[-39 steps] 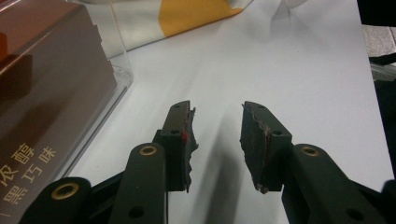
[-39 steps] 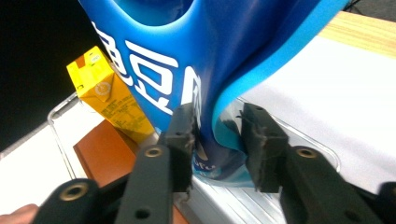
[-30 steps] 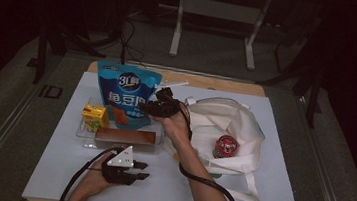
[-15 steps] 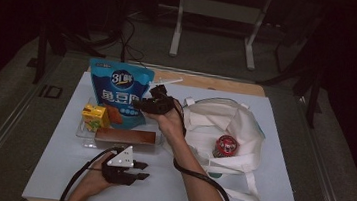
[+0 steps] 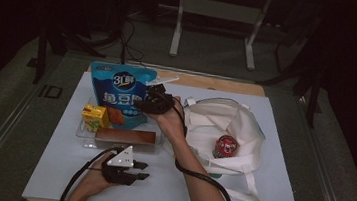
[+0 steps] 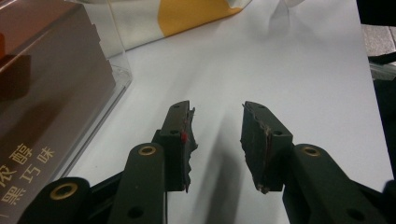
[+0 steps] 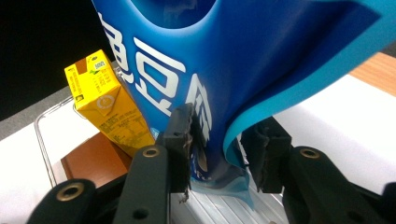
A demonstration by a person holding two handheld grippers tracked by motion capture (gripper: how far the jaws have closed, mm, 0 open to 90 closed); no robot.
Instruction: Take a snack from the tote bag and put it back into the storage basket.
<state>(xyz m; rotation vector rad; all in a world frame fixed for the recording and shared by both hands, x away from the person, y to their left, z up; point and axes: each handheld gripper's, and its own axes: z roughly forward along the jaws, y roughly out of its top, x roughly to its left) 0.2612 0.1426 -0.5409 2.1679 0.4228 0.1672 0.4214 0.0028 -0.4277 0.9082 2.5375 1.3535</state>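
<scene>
Between right jaws: blue foil snack pouch (image 7: 243, 60), lower edge between them; right gripper (image 7: 219, 140) just been opening, far pad off the foil.
Beside left jaws: left gripper (image 6: 217, 135) released, brown chocolate box (image 6: 46, 107) alongside.
High view: white cloth bag (image 5: 224, 123) beyond the pouch.

In the right gripper view the blue pouch (image 7: 243, 60) runs off the top edge at twelve o'clock, and its lower corner hides part of the clear tray (image 7: 44, 140). In the left gripper view the brown box (image 6: 46, 116) is cut off at nine o'clock. In the high view the red can's (image 5: 225, 145) label is too small to read.
</scene>
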